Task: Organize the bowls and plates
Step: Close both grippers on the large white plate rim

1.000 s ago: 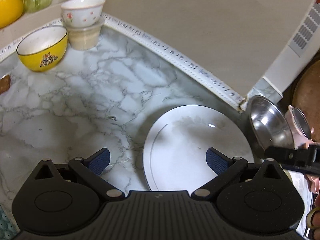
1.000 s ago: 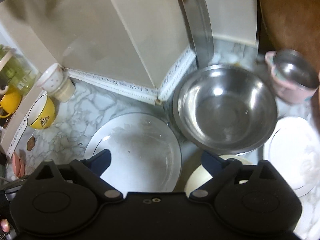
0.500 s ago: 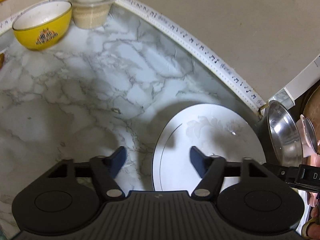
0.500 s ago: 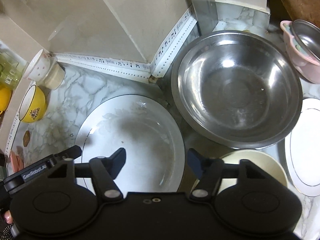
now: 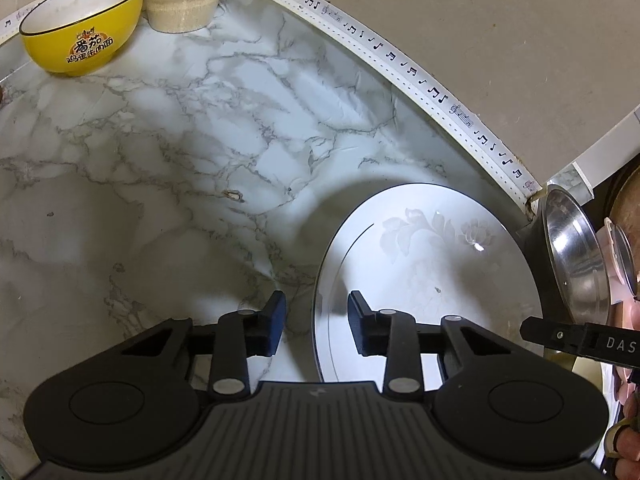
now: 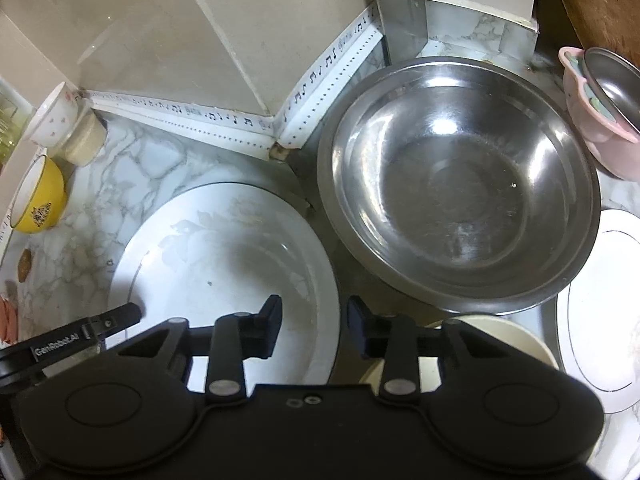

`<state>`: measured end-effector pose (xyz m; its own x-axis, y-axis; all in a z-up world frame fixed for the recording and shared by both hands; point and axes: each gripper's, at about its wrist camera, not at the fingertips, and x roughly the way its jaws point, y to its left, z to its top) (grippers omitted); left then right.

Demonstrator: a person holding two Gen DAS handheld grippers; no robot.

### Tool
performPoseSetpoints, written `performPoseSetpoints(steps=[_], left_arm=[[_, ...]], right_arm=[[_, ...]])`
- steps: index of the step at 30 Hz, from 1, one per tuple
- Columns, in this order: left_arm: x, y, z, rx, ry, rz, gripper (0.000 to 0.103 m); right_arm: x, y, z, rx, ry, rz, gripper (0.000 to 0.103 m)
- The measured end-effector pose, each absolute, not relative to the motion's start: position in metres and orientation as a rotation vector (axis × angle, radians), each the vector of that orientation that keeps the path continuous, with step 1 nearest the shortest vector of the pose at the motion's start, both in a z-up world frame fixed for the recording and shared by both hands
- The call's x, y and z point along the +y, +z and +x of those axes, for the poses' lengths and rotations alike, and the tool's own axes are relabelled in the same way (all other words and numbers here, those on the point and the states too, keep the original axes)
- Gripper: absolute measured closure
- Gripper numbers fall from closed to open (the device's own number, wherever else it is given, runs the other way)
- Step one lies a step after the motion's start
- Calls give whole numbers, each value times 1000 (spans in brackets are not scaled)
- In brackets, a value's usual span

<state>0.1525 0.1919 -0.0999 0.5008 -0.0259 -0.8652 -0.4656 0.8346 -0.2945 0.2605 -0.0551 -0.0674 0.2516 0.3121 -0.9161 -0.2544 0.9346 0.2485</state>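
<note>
Now | my L hand-held gripper (image 5: 314, 326) part-open astride white plate (image 5: 432, 264) rim | R hand-held gripper (image 6: 314, 326) part-open, straddling same plate's edge | worktop (image 5: 180, 152).

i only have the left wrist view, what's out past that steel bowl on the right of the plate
Observer: A second white plate lies on the far side of the steel bowl.
Operator: anything inside the steel bowl
Observer: No, the right wrist view looks straight into it and it is empty.
Operator: where's the right tool
Observer: The right tool is open, with its fingers on either side of the right rim of the big white plate. A cream bowl shows just to the right of its right finger.
</note>
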Motion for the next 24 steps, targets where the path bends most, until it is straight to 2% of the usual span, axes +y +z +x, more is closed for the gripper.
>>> performPoseSetpoints(steps=[5, 10, 13, 24], left_arm=[[190, -101, 151, 1021, 266, -529, 83], [187, -100, 148, 1016, 245, -522, 90], [185, -100, 144, 1013, 240, -520, 91], [190, -99, 96, 1034, 232, -530, 91]], right_arm=[[-52, -69, 259, 1239, 376, -4, 76], [-50, -70, 257, 1232, 370, -11, 85], [-50, -70, 254, 1220, 353, -18, 89], [-43, -69, 219, 1206, 382, -45, 91]])
